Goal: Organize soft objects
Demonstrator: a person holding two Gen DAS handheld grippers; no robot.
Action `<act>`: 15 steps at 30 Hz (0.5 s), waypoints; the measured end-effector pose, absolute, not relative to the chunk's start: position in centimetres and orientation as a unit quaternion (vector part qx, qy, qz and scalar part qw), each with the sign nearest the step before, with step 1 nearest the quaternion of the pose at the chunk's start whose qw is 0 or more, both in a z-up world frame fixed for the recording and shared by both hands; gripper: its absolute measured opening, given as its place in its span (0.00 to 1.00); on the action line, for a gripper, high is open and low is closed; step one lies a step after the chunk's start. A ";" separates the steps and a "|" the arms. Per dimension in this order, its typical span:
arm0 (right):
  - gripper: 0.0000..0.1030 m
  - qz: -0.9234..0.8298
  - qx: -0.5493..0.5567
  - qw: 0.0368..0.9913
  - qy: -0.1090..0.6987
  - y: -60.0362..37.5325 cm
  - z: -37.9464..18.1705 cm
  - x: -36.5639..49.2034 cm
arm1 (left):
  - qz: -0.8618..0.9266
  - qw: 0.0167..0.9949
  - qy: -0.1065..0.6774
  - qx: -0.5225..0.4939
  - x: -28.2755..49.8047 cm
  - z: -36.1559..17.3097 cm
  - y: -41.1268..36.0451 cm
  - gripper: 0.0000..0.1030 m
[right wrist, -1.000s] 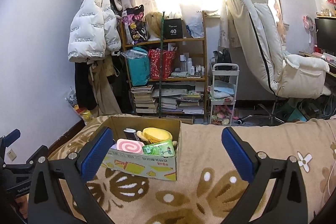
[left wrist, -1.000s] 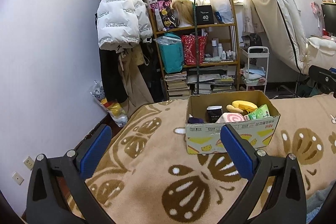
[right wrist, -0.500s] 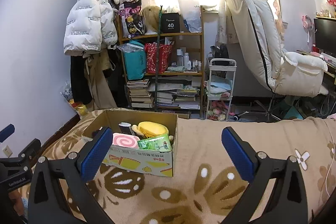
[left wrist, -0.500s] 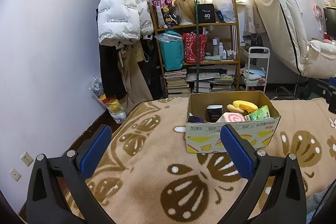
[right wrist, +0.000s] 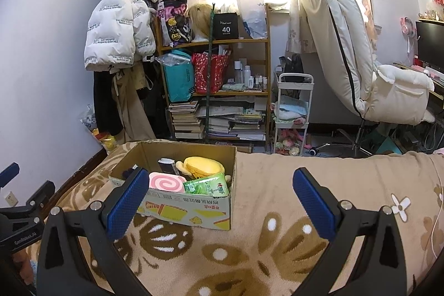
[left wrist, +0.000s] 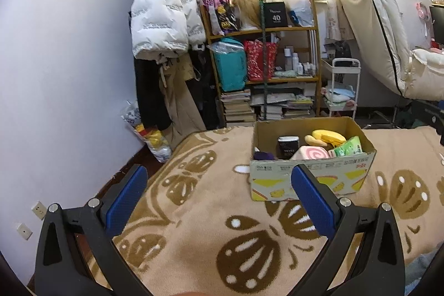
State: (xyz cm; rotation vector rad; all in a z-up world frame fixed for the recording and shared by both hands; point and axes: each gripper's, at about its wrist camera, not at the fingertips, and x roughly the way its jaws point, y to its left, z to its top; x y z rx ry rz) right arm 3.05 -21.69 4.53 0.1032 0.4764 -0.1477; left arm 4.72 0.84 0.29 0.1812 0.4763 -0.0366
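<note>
My left gripper [left wrist: 219, 197] and right gripper [right wrist: 220, 200] gape wide, empty, above the fuzzy blanket [left wrist: 194, 240]. The cardboard box [right wrist: 194, 210] on it holds a pink swirl cushion [right wrist: 166, 182], a yellow plush [right wrist: 204, 165] and a green packet [right wrist: 206, 186]; a cluttered shelf [right wrist: 216, 90] stands behind the box.

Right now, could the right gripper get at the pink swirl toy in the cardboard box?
Probably yes. The right gripper is open and empty, and the pink swirl toy lies on top at the near side of the open cardboard box, nothing covering it.
</note>
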 end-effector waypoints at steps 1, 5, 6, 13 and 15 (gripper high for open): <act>1.00 -0.073 0.052 0.968 0.234 -21.7 4.5 3.1 | -0.016 0.967 0.237 0.087 4.8 0.2 0.9 0.99; 1.00 -0.076 0.056 0.968 0.234 -21.6 4.4 3.1 | -0.018 0.967 0.240 0.087 5.0 0.2 0.9 0.99; 1.00 -0.077 0.058 0.967 0.234 -21.7 4.4 3.1 | -0.018 0.967 0.240 0.088 5.0 0.2 0.9 0.99; 1.00 -0.083 0.061 0.967 0.232 -21.8 4.4 3.1 | -0.017 0.967 0.238 0.087 5.0 0.1 0.8 0.99; 1.00 -0.082 0.062 0.967 0.233 -21.9 4.4 3.1 | -0.017 0.967 0.239 0.087 5.0 0.0 0.8 0.99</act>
